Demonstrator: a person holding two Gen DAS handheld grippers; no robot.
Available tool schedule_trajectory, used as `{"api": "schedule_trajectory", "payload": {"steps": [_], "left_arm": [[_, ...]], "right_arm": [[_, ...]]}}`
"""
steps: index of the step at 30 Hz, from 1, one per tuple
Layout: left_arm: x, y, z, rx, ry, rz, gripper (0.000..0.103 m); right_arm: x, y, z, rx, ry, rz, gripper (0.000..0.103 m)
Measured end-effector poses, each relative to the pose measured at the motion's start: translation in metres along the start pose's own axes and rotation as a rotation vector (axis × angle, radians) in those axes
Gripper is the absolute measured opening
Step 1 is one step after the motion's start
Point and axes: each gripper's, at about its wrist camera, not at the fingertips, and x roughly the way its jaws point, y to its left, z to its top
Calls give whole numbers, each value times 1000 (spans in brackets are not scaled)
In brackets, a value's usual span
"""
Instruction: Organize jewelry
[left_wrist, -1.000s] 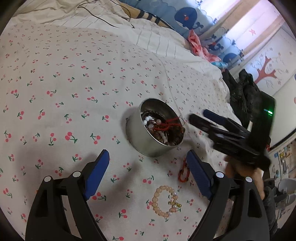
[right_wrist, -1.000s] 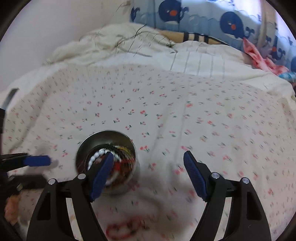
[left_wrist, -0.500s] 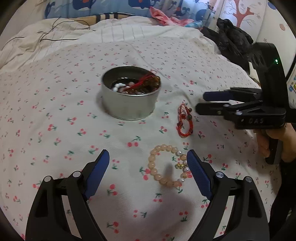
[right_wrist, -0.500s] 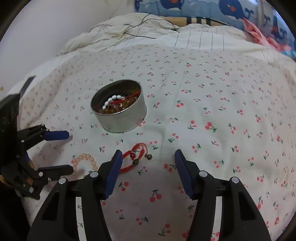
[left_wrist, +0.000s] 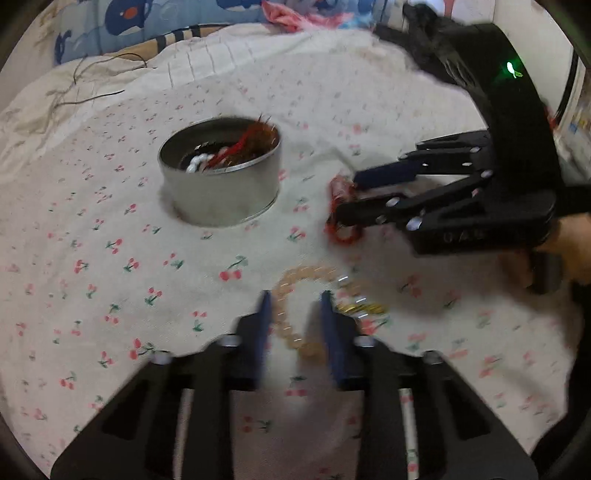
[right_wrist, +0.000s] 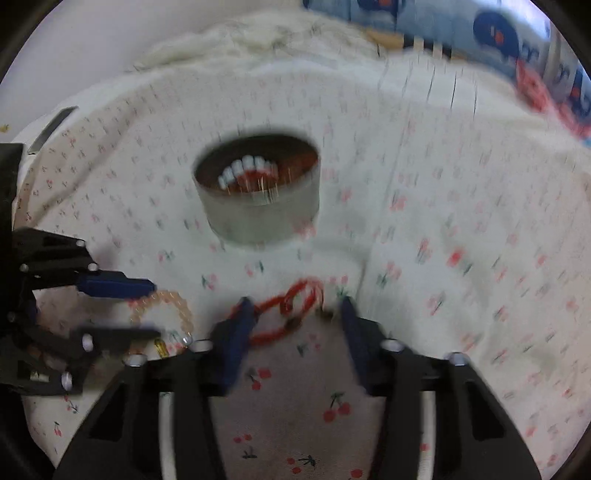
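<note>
A round metal tin (left_wrist: 221, 181) (right_wrist: 258, 199) sits on the cherry-print bedsheet and holds white beads and red cord jewelry. A peach bead bracelet (left_wrist: 295, 314) (right_wrist: 173, 310) lies in front of it; my left gripper (left_wrist: 293, 321) is down on the sheet, its half-closed fingers standing on either side of the bracelet's near left arc. A red cord bracelet (left_wrist: 343, 218) (right_wrist: 291, 310) lies to the right; my right gripper (right_wrist: 295, 314) is partly open with the cord between its fingertips. Both views are blurred.
The bed's sheet (left_wrist: 110, 258) spreads around the tin. A rumpled cream blanket (right_wrist: 258, 48) and a whale-print pillow (left_wrist: 129, 22) lie at the back. Dark clothing (left_wrist: 436, 33) is heaped at the far right.
Both grippers have dropped toward the sheet and narrowed. The left one now straddles the peach bracelet; the right one has reached the red cord bracelet.
</note>
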Motion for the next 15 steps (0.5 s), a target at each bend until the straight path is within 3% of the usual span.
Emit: {"api": "schedule_trajectory", "payload": {"steps": [1, 3, 5, 10, 15], "left_arm": [[0, 1, 0, 6, 9, 21, 8], [-3, 5, 1, -10, 11, 26, 7], [-8, 14, 1, -39, 0, 37, 7], [-33, 35, 8, -130, -89, -64, 7], [-45, 42, 13, -167, -135, -102, 7]], "right_arm": [[2, -1, -1, 4, 5, -4, 18], [-1, -1, 1, 0, 4, -8, 8], [-6, -1, 2, 9, -11, 7, 8], [-20, -10, 3, 79, -60, 81, 8], [-37, -25, 9, 179, -126, 178, 8]]}}
